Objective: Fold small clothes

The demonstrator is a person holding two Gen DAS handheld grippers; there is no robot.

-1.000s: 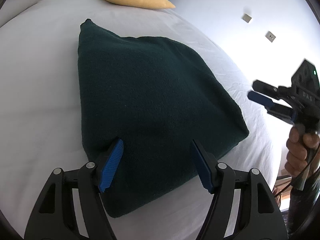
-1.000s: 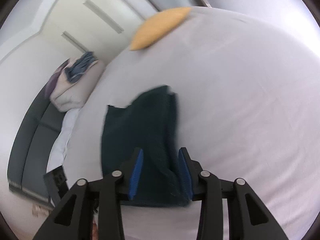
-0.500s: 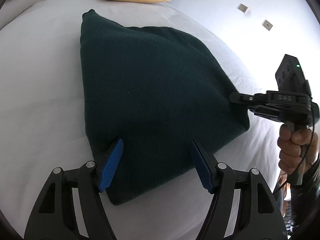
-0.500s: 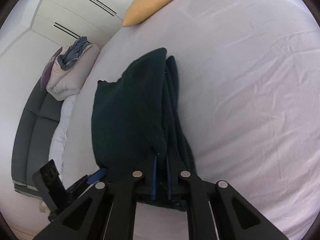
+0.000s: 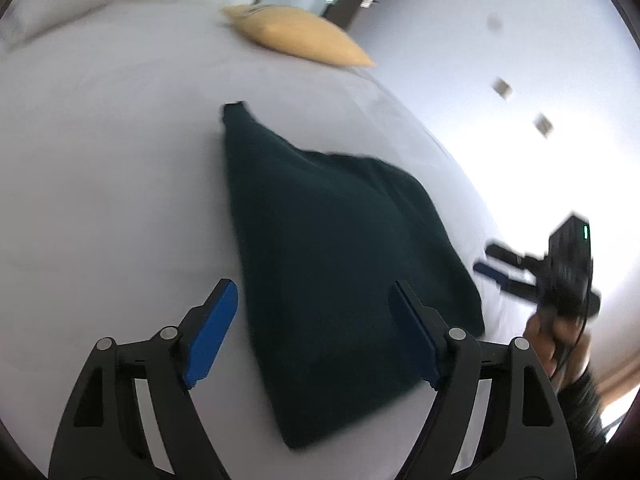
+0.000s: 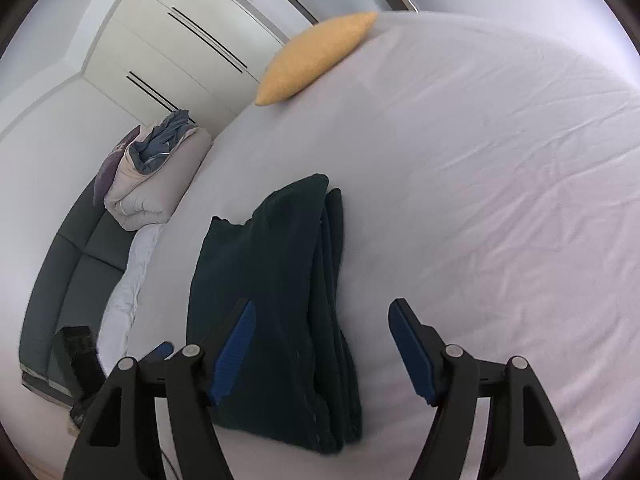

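A dark green knitted garment (image 5: 340,260) lies folded on the white bed sheet (image 5: 100,160); in the right wrist view its stacked layers (image 6: 280,300) show along the right edge. My left gripper (image 5: 314,296) hovers over the garment's near end, its jaws opening, pads clear of the cloth. My right gripper (image 6: 322,312) stands over the garment's near corner with its jaws opening and nothing pinched between them. In the left wrist view the right gripper (image 5: 496,268) sits just off the garment's right corner, held by a hand (image 5: 560,340).
A yellow pillow (image 6: 316,56) lies at the far end of the bed. A rolled pile of bedding (image 6: 156,184) rests on a dark sofa (image 6: 60,280) left of the bed. White wardrobe doors (image 6: 180,40) stand behind. Wrinkled sheet (image 6: 500,200) spreads right of the garment.
My right gripper, shut on the garment's corner half a second ago, has let go and opened. My left gripper has drawn back and up from the garment and spread wider.
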